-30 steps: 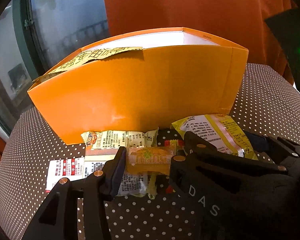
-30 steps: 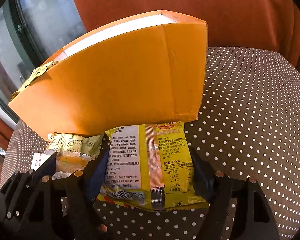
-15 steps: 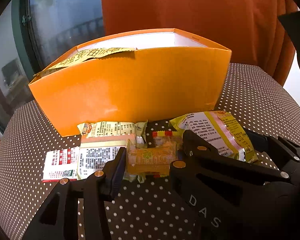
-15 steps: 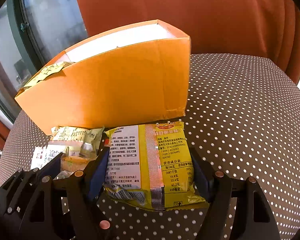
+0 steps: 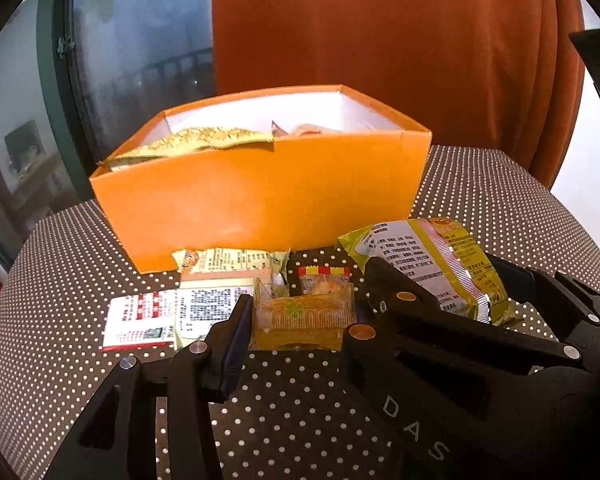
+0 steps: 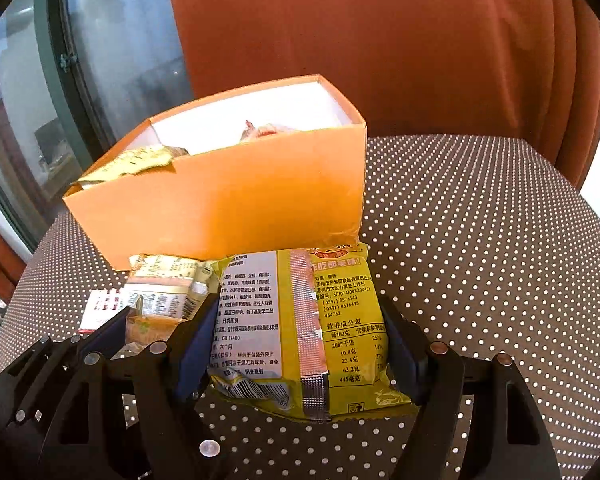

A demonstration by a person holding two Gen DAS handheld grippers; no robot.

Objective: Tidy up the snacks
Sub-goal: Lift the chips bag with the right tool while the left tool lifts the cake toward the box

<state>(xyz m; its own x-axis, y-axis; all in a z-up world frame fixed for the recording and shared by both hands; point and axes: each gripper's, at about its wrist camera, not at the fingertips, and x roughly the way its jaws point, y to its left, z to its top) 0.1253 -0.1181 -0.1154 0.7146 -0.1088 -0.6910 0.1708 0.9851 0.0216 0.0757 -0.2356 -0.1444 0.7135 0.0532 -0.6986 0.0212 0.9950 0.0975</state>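
Observation:
My left gripper is shut on a small clear-wrapped orange pastry, held above the dotted table. My right gripper is shut on a large yellow snack bag, also lifted; that bag shows in the left wrist view. An open orange box stands behind, with a yellow packet and other snacks inside; it also shows in the right wrist view. Loose packets lie in front of it: a yellow-white one, a red-white one and a small red-topped one.
The brown polka-dot tablecloth covers a round table. An orange curtain hangs behind the box, with a dark-framed window to the left. The two grippers sit side by side, close together.
Both grippers have risen and drawn back from the box with their snacks still held. The box's white inside and its contents now show.

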